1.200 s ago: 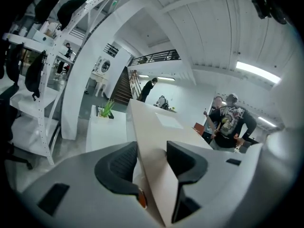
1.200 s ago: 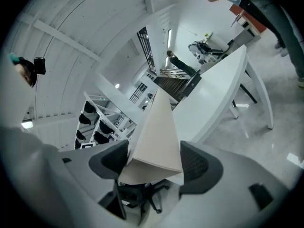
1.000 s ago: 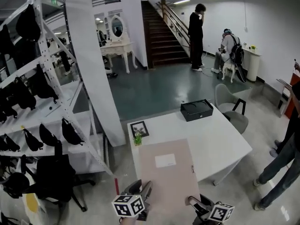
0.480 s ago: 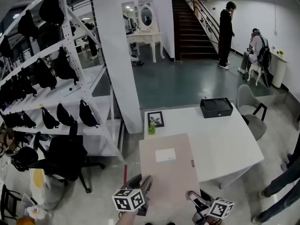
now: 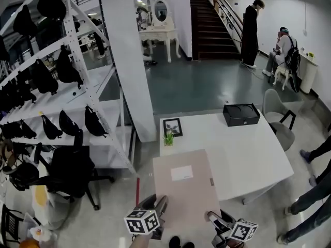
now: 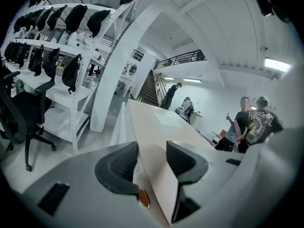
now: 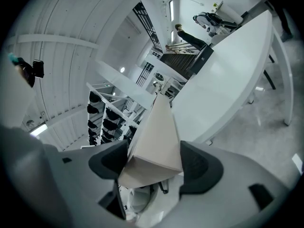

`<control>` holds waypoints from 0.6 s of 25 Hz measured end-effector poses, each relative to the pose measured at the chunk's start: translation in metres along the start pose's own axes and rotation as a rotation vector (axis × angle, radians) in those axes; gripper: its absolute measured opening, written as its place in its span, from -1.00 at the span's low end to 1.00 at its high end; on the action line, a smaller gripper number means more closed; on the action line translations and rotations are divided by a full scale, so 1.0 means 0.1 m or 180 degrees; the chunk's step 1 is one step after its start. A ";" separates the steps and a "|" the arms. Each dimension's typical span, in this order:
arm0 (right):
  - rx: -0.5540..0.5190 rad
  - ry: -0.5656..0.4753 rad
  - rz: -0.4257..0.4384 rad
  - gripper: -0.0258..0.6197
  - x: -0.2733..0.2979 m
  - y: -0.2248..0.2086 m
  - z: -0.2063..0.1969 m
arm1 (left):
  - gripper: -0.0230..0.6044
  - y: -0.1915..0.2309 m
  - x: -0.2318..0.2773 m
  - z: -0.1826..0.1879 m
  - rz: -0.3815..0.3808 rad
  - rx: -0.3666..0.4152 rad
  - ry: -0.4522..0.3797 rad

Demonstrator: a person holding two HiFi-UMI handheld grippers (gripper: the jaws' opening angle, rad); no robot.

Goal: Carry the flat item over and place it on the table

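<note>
Large indoor hall w/ grey-green floor and, near the middle, a white table (image 5: 248, 159). Left of the table: a white pillar (image 5: 126, 61), then a white rack (image 5: 83, 87) hung w/ black bags, and a black office chair (image 5: 70, 172). Beyond the table: a staircase (image 5: 209, 22) & ppl standing and sitting by the far wall. On the table: a black box (image 5: 241, 114) at the far edge, and a picture frame (image 5: 172, 127) & small plant (image 5: 168, 138) at the far left corner.

A flat beige box (image 5: 183, 190) w/ a white label is held roughly level, its far part over the table's near left corner. Whether it touches the tabletop can't be told.

The left gripper (image 5: 158, 206) clamps the box's near left edge, both pads pressed on it. The right gripper (image 5: 214, 222) clamps the near right edge the same way.
</note>
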State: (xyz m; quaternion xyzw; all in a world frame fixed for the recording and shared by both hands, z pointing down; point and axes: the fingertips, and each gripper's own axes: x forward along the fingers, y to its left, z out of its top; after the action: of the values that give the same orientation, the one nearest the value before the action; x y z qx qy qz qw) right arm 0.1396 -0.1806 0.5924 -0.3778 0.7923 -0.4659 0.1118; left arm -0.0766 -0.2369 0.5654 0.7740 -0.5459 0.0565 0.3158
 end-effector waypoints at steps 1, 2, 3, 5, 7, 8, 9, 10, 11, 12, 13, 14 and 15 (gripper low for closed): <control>0.0010 0.0000 -0.0018 0.13 0.02 -0.01 -0.01 | -0.32 0.03 0.02 0.00 -0.0003 0.0003 0.0015; 0.0016 -0.0006 -0.0031 0.13 0.04 -0.02 -0.03 | -0.32 0.05 0.03 0.00 -0.0007 0.0006 0.0032; 0.0021 -0.0012 -0.0043 0.13 0.06 -0.02 -0.04 | -0.32 0.08 0.05 0.00 -0.0012 0.0007 0.0049; 0.0049 -0.0020 -0.0063 0.13 0.11 -0.03 -0.05 | -0.32 0.12 0.08 0.01 -0.0023 0.0007 0.0076; 0.0083 -0.0025 -0.0071 0.13 0.15 -0.04 -0.07 | -0.32 0.15 0.12 0.03 -0.0034 0.0024 0.0097; 0.0087 -0.0025 -0.0076 0.13 0.17 -0.05 -0.07 | -0.32 0.16 0.14 0.04 -0.0040 0.0035 0.0109; 0.0088 -0.0028 -0.0079 0.13 0.19 -0.05 -0.07 | -0.32 0.18 0.15 0.05 -0.0046 0.0044 0.0120; 0.0098 -0.0037 -0.0080 0.13 0.21 -0.05 -0.07 | -0.32 0.19 0.17 0.07 -0.0054 0.0048 0.0128; 0.0117 -0.0049 -0.0082 0.13 0.22 -0.06 -0.06 | -0.32 0.20 0.19 0.08 -0.0063 0.0048 0.0133; 0.0132 -0.0057 -0.0090 0.13 0.24 -0.06 -0.06 | -0.32 0.20 0.21 0.09 -0.0071 0.0047 0.0138; 0.0138 -0.0060 -0.0103 0.13 0.24 -0.08 -0.05 | -0.32 0.21 0.23 0.09 -0.0076 0.0046 0.0145; 0.0138 -0.0061 -0.0119 0.13 0.25 -0.09 -0.05 | -0.32 0.21 0.26 0.09 -0.0079 0.0045 0.0155; 0.0131 -0.0055 -0.0140 0.13 0.25 -0.12 -0.05 | -0.32 0.21 0.28 0.09 -0.0083 0.0043 0.0166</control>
State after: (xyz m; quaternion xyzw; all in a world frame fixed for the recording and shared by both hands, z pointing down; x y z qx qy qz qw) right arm 0.1257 -0.1985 0.6092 -0.3968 0.7730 -0.4812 0.1161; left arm -0.0865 -0.2687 0.5794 0.7814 -0.5270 0.0762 0.3254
